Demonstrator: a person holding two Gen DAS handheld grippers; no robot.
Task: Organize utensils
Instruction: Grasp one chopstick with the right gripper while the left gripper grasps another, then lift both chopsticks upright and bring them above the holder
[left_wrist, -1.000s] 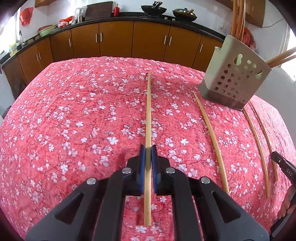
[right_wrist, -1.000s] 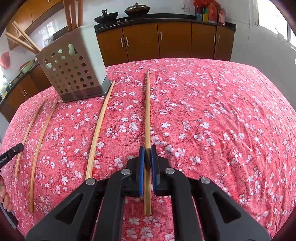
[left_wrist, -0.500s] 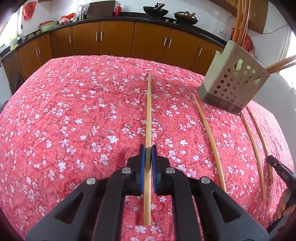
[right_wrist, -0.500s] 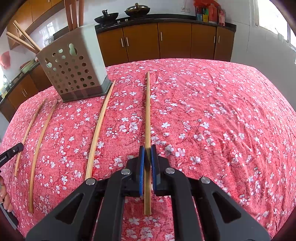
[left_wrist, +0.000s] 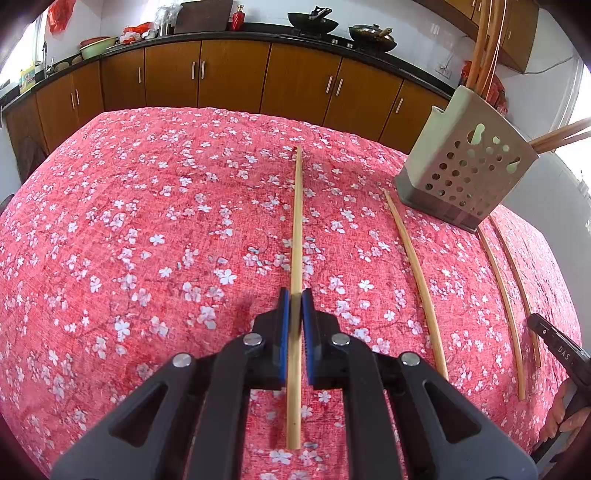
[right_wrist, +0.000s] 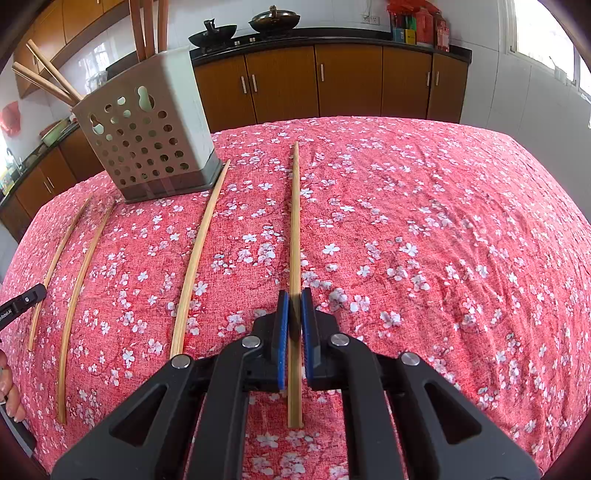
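Note:
My left gripper is shut on a pale bamboo chopstick that runs straight ahead over the red flowered cloth. My right gripper is likewise shut on another chopstick, gripped near its near end. A perforated beige utensil holder stands between the two grippers, with several chopsticks upright in it. Two loose chopsticks lie on the cloth in front of the holder. In the left wrist view one black finger of the right gripper shows at the right edge.
Brown kitchen cabinets with a dark counter run behind the table. Woks and bottles sit on the counter. A person's fingers show at the left edge of the right wrist view. The cloth falls away at the table's edges.

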